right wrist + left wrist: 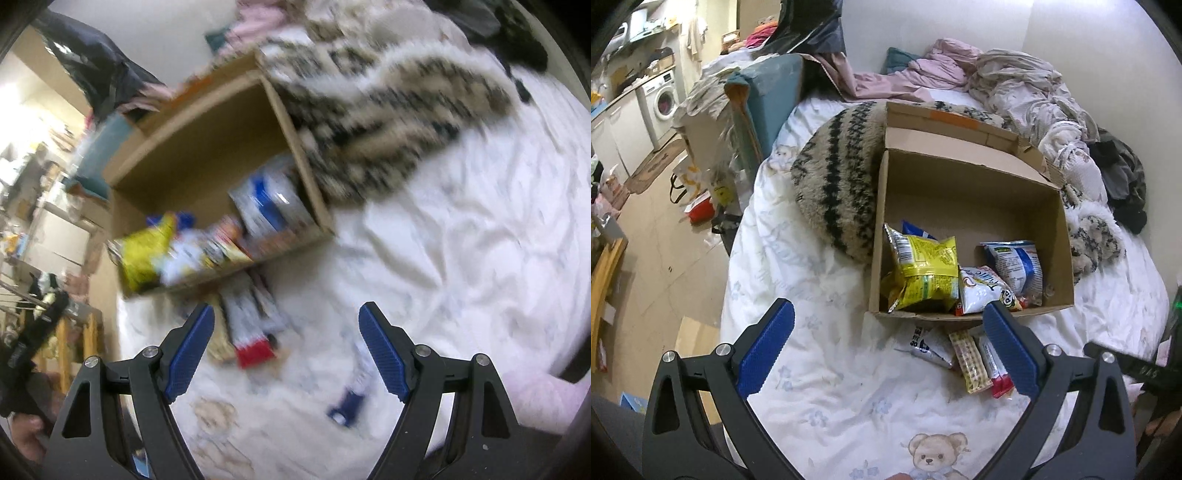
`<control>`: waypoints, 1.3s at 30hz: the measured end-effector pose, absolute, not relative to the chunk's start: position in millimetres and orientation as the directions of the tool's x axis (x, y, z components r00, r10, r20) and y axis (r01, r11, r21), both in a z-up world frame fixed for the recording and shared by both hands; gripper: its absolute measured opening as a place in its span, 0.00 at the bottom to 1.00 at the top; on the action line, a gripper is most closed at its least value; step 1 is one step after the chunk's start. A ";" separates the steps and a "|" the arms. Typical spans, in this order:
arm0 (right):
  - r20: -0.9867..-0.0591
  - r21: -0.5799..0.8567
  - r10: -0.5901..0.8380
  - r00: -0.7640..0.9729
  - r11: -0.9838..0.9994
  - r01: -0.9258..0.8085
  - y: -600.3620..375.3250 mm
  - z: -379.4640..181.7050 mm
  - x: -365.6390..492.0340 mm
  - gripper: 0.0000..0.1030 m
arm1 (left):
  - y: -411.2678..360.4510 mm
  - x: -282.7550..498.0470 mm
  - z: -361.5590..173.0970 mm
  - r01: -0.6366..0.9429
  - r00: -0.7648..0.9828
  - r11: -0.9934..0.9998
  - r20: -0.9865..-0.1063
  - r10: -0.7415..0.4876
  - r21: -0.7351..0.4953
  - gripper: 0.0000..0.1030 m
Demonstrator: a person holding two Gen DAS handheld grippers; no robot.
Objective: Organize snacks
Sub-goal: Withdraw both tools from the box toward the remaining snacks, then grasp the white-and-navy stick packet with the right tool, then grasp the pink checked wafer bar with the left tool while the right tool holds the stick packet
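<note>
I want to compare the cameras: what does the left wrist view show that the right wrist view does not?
Only left wrist: a washing machine, a teddy bear print on the sheet, sharp snack labels.
Only right wrist: a small blue packet lying apart on the sheet, though blurred.
Both: the cardboard box holding a yellow snack bag, and loose bars before it.

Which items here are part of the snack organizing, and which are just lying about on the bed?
Job:
open brown cardboard box
yellow crinkly snack bag in the box
blue-and-white snack bag in the box
loose bar snacks on the sheet before the box

Lying about:
beige-and-black patterned fuzzy cushion
crumpled pink cloth
</note>
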State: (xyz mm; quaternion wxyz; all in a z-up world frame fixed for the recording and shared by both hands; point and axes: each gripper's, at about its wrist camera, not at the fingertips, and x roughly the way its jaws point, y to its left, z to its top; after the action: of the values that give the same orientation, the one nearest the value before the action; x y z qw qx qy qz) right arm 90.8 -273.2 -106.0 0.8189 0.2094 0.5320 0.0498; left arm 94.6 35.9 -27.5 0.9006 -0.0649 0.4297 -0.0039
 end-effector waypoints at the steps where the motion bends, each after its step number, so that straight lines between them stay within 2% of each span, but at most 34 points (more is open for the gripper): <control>1: -0.862 0.389 0.303 0.406 0.909 0.148 -275.0 -111.2 90.3 0.81 | 35.8 94.0 -26.8 -0.048 0.629 0.991 -0.775 -0.067 -0.124 0.98; 5: -0.944 0.271 0.217 0.248 0.939 0.212 -282.2 -145.1 90.9 0.81 | 33.5 90.9 -21.2 -0.044 0.633 0.990 -0.770 -0.076 -0.134 0.98; 7: -0.963 0.253 0.218 0.160 0.936 0.245 -284.2 -165.5 90.9 0.79 | 33.0 89.6 -20.3 -0.044 0.631 0.990 -0.772 -0.075 -0.132 0.98; 12: -0.977 0.211 0.209 0.030 0.954 0.215 -271.6 -193.7 95.4 0.41 | 32.0 91.0 -20.8 -0.044 0.628 0.992 -0.776 -0.062 -0.116 0.98; 13: -0.980 0.197 0.198 0.014 0.960 0.200 -268.0 -197.2 95.8 0.38 | 32.6 91.7 -22.1 -0.048 0.625 0.992 -0.778 -0.061 -0.116 0.98; 14: -0.984 0.177 0.180 0.003 0.968 0.179 -263.6 -199.8 96.3 0.31 | 33.2 92.5 -23.7 -0.052 0.619 0.992 -0.783 -0.061 -0.119 0.98; 15: -0.987 0.156 0.158 -0.002 0.976 0.151 -258.5 -201.4 96.9 0.20 | 33.8 94.1 -26.0 -0.056 0.610 0.991 -0.789 -0.064 -0.124 0.98; 18: -0.991 0.134 0.131 0.034 0.987 0.086 -248.5 -194.5 97.7 0.18 | 34.9 96.5 -32.6 -0.071 0.590 0.989 -0.805 -0.060 -0.126 0.98; 23: -0.923 0.272 0.249 0.294 0.961 0.040 -246.5 -133.6 94.5 0.18 | 24.7 97.4 -57.2 -0.055 0.530 0.990 -0.844 -0.083 -0.132 0.98; 25: -0.900 0.305 0.277 0.336 0.952 0.033 -245.8 -123.0 92.3 0.18 | 16.6 100.9 -71.7 -0.046 0.473 0.986 -0.873 -0.120 -0.160 0.97; 28: -0.891 0.333 0.300 0.341 0.942 0.041 -245.2 -121.9 93.4 0.18 | 1.4 101.0 -93.8 -0.015 0.434 0.980 -0.884 -0.172 -0.198 0.97; 32: -0.886 0.364 0.321 0.335 0.929 0.071 -251.4 -124.7 95.9 0.18 | -22.6 108.3 -124.9 0.025 0.351 0.975 -0.911 -0.216 -0.222 0.80; 36: -0.882 0.379 0.337 0.329 0.923 0.071 -250.8 -126.0 100.8 0.18 | -40.1 116.8 -140.9 0.031 0.329 0.986 -0.930 -0.166 -0.165 0.78; 39: -0.890 0.354 0.320 0.326 0.934 0.051 -246.1 -128.1 99.9 0.18 | -51.9 125.1 -148.8 0.050 0.309 0.983 -0.934 -0.182 -0.175 0.77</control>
State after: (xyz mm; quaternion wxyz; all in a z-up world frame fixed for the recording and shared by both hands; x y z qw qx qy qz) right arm 99.9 -246.1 -128.1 0.7982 0.1612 0.5743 0.0842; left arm 125.1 -51.9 -148.8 0.8071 -0.0564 0.5834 -0.0719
